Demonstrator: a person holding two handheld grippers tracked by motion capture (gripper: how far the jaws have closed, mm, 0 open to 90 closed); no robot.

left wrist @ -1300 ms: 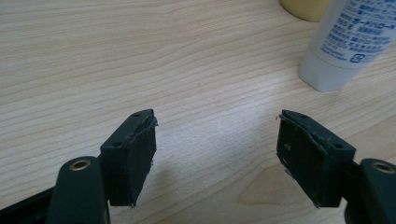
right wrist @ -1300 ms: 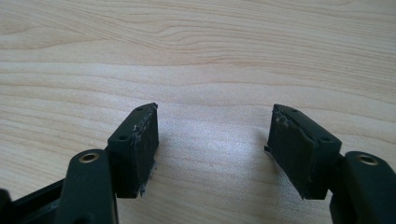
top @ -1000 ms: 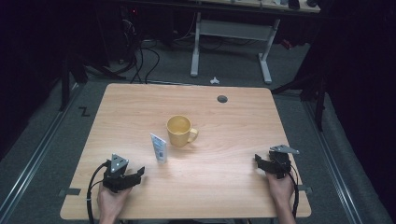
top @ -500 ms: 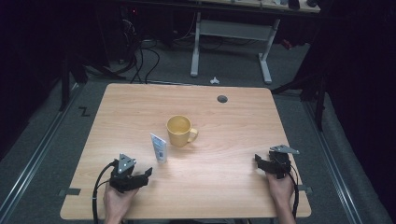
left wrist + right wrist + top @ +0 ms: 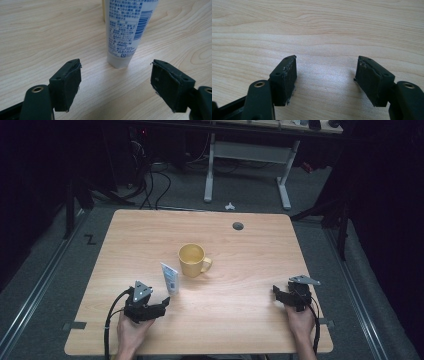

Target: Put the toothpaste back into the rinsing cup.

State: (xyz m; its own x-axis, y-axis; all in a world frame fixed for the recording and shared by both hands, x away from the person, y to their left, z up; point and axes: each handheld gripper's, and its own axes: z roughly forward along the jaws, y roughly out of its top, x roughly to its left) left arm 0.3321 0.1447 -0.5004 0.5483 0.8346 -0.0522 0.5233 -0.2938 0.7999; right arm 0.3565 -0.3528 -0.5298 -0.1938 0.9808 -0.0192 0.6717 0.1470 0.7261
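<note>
1. The wooden table (image 5: pixel 240 250) carries everything; a round cable hole (image 5: pixel 238 226) sits near its far edge, right of the middle.
2. A yellow mug (image 5: pixel 192 260) stands upright near the table's centre, its handle turned toward the right edge.
3. A white tube (image 5: pixel 170 278) with blue print stands on its cap just beside the mug, on the mug's near-left side; whether the two touch cannot be told. In the left gripper view the tube (image 5: pixel 126 32) rises upright from the wood, printed side toward the camera.
4. The left gripper (image 5: pixel 162 306) is held in the person's left hand (image 5: pixel 131 332) near the near-left corner, pointing toward the tube's foot. Its jaws have just been opening and now stand spread wide. In the left gripper view the left gripper (image 5: pixel 116 85) has bare wood between its pads, and the tube stands just beyond the gap, apart from both pads.
5. The right gripper (image 5: pixel 276 291) is held in the right hand (image 5: pixel 300 320) close to the near-right corner, well apart from the mug and tube. In the right gripper view the right gripper (image 5: pixel 325 80) has its jaws spread wide over bare wood grain, pinching nothing.
6. A black cable (image 5: pixel 111 320) loops from the left gripper toward the near edge.
</note>
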